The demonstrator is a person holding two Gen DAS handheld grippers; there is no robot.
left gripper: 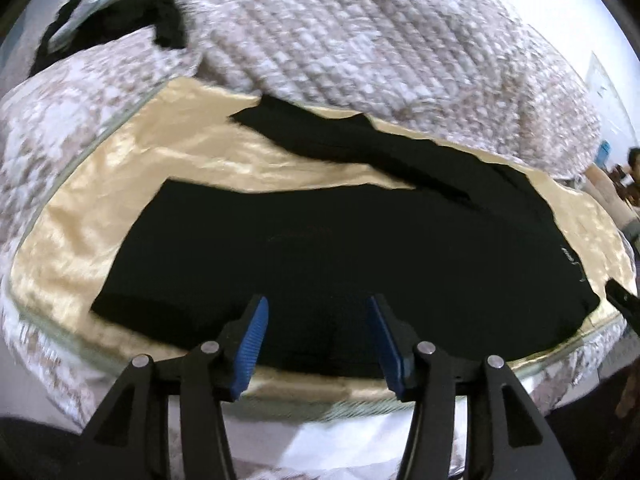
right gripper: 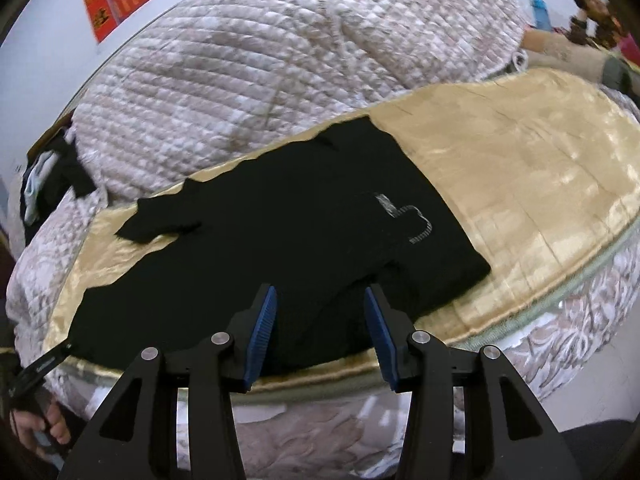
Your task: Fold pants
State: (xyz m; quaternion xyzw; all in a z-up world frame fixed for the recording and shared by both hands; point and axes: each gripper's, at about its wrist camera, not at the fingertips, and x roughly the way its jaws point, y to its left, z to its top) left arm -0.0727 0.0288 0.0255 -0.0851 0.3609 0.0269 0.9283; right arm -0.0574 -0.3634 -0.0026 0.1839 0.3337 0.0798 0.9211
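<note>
Both tools, left tool (left gripper: 316,344) and right tool (right gripper: 320,334), hang open and empty over the black pants' (right gripper: 280,232) near edge.

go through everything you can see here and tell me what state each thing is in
black pants: flat on the gold sheet, legs apart, not fully folded
left gripper: jaws open, empty
right gripper: jaws open, empty
gold sheet: spread, wrinkled
quilt: heaped behind the pants

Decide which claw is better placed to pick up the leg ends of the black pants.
Probably the left claw: the black fabric pants trail their legs toward its side. Both claws are open and empty.
</note>
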